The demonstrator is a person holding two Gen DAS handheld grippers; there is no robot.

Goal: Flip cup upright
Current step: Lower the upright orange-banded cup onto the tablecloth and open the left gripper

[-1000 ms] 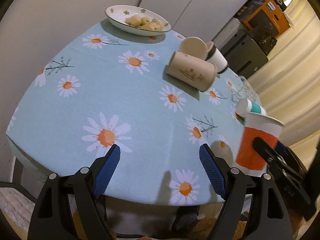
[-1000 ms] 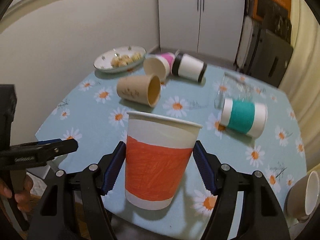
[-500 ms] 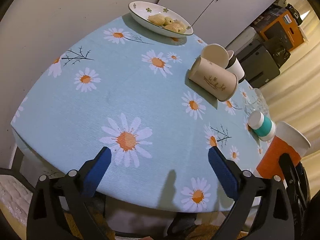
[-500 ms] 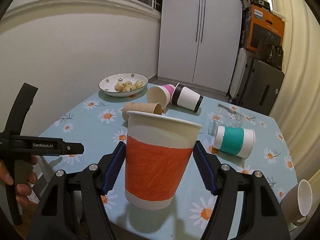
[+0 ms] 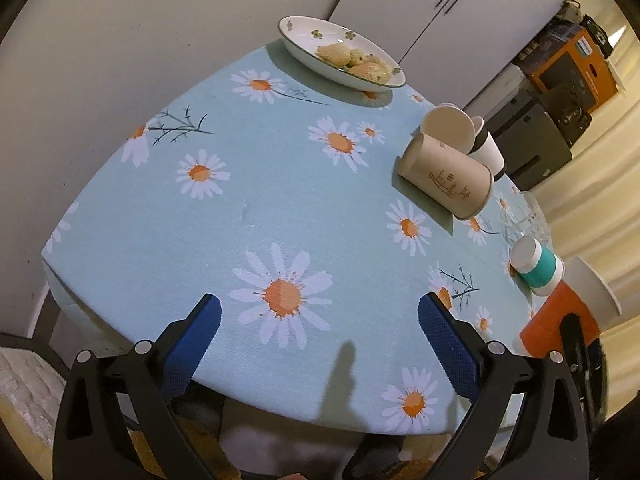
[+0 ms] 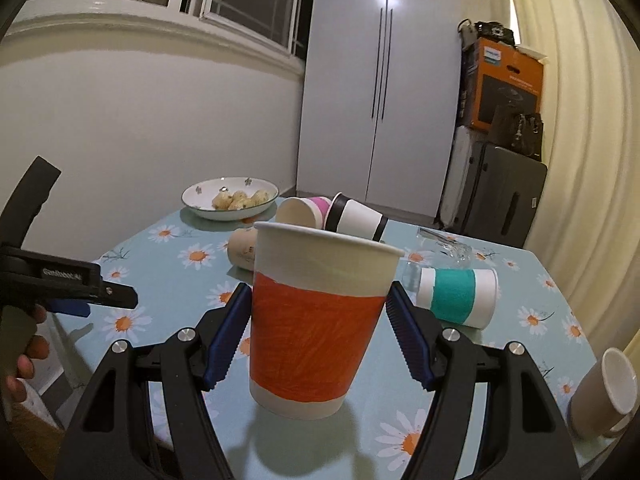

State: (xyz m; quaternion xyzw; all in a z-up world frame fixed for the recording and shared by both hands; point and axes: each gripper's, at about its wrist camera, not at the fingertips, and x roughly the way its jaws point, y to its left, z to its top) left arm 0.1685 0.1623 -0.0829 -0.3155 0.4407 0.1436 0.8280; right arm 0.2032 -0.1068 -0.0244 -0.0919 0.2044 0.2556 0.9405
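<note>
My right gripper (image 6: pixel 320 332) is shut on an orange-banded paper cup (image 6: pixel 316 320), upright with its mouth up, held just above the daisy tablecloth (image 6: pixel 520 360). The same cup shows at the right edge of the left wrist view (image 5: pixel 560 320). My left gripper (image 5: pixel 320 340) is open and empty over the table's near edge; it shows at the left of the right wrist view (image 6: pixel 72 284). A teal-banded cup (image 6: pixel 452 296) lies on its side behind the orange cup.
A brown cup (image 5: pixel 448 180), a pink cup (image 6: pixel 304 212) and a black-and-white cup (image 6: pixel 356 220) lie on their sides mid-table. A bowl of pastries (image 5: pixel 340 52) sits at the far edge. A tipped glass (image 6: pixel 444 248) and a beige mug (image 6: pixel 604 396) are at right.
My right gripper has tilted up and settled lower with the orange cup. My left gripper has drawn back towards the table's near edge, still open.
</note>
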